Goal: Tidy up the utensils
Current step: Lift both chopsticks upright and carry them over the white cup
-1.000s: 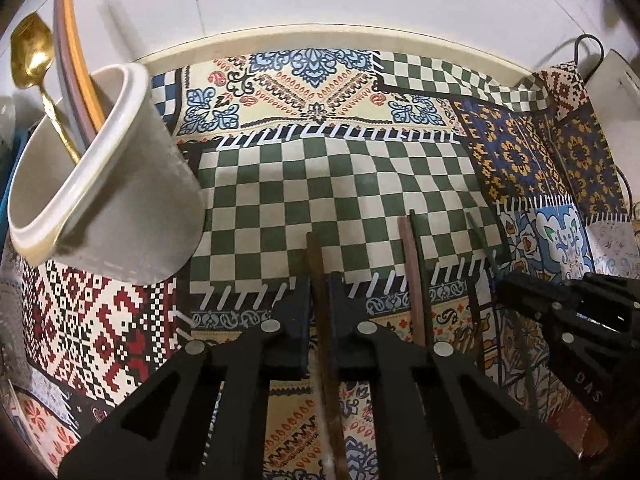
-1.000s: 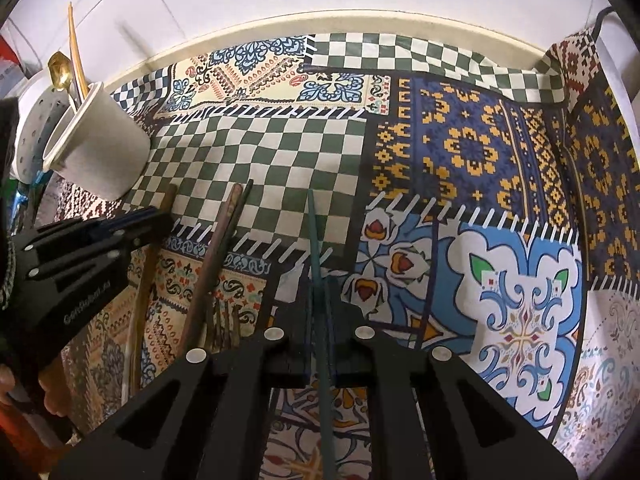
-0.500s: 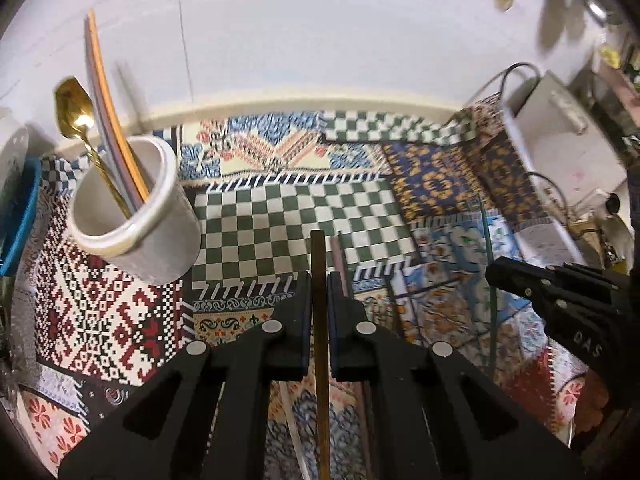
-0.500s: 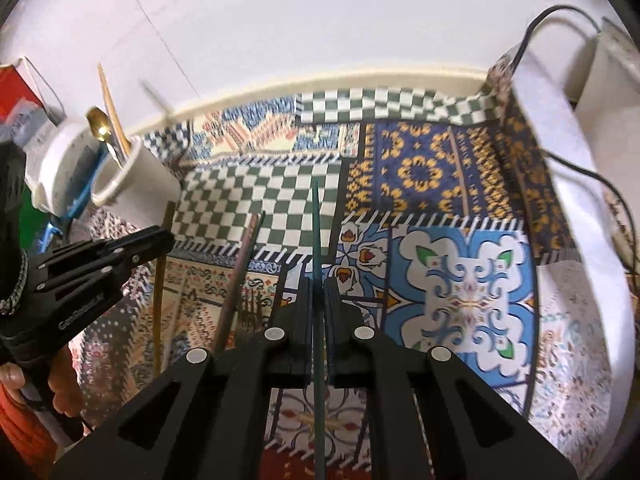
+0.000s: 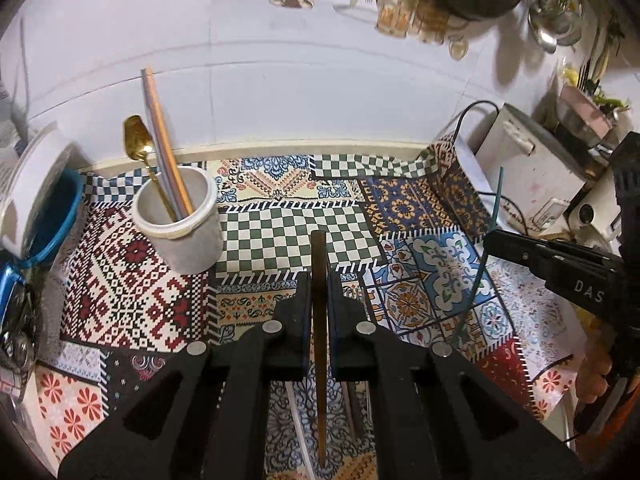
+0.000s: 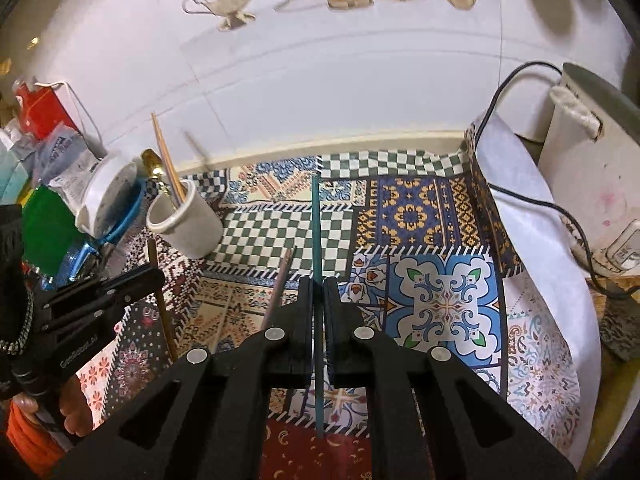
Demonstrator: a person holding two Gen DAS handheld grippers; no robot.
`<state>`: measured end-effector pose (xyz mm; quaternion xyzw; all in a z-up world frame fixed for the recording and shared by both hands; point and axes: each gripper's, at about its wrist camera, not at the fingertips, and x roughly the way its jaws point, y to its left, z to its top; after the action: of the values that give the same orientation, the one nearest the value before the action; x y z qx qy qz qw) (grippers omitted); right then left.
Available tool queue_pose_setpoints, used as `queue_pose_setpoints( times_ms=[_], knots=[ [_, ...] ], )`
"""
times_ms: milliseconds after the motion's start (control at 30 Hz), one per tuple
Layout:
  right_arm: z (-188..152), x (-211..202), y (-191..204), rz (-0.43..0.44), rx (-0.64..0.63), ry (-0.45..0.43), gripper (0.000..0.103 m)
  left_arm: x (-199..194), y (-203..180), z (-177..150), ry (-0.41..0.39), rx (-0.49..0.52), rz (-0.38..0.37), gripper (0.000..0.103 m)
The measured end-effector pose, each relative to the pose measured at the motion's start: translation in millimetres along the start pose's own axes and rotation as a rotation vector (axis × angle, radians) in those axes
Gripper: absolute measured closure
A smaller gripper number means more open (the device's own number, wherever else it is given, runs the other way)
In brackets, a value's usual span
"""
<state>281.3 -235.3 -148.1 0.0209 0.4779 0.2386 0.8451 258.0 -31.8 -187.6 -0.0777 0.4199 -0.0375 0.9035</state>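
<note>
In the left wrist view, my left gripper is shut on a dark brown wooden stick, held above the patchwork cloth. A white cup stands ahead to the left, holding a gold spoon and long orange and grey sticks. In the right wrist view, my right gripper is shut on a thin teal stick that points at the wall. The cup sits far left there. A reddish-brown stick still lies on the cloth, along with a few others under the left gripper.
A white appliance with a black cord stands at the right edge of the cloth. A blue-rimmed tub with a white lid and packets crowd the left. A white tiled wall closes the back, with utensils hanging above.
Both grippers have risen off the cloth with their sticks still clamped. The views have tilted up, so the cup looks smaller and farther, and the wall and hanging utensils show.
</note>
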Motion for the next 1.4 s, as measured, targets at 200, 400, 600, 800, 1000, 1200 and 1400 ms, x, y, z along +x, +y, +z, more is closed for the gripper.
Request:
queue_pose_setpoints(
  times_ms=[200, 400, 600, 800, 1000, 1200, 1400],
  knots=[
    [2, -15, 15, 0.016, -0.035, -0.035, 0.098, -30, 7, -5, -0.052, -0.042, -0.010, 0.098],
    [10, -27, 35, 0.038, -0.077, -0.075, 0.098, -59, 11, -5, -0.121, -0.051, 0.021, 0.098],
    [29, -35, 55, 0.054, -0.122, -0.128, 0.098, -85, 20, 7, -0.200, -0.067, 0.054, 0.098],
    [57, -43, 75, 0.069, -0.173, -0.195, 0.098, -109, 33, 29, -0.271, -0.087, 0.082, 0.098],
    [81, -45, 98, 0.099, -0.220, -0.249, 0.098, -130, 46, 53, -0.343, -0.097, 0.120, 0.098],
    [104, -35, 124, 0.144, -0.262, -0.278, 0.098, -140, 58, 74, -0.397, -0.114, 0.159, 0.098],
    [124, -14, 148, 0.192, -0.295, -0.272, 0.098, -138, 75, 94, -0.426, -0.140, 0.195, 0.098]
  ],
)
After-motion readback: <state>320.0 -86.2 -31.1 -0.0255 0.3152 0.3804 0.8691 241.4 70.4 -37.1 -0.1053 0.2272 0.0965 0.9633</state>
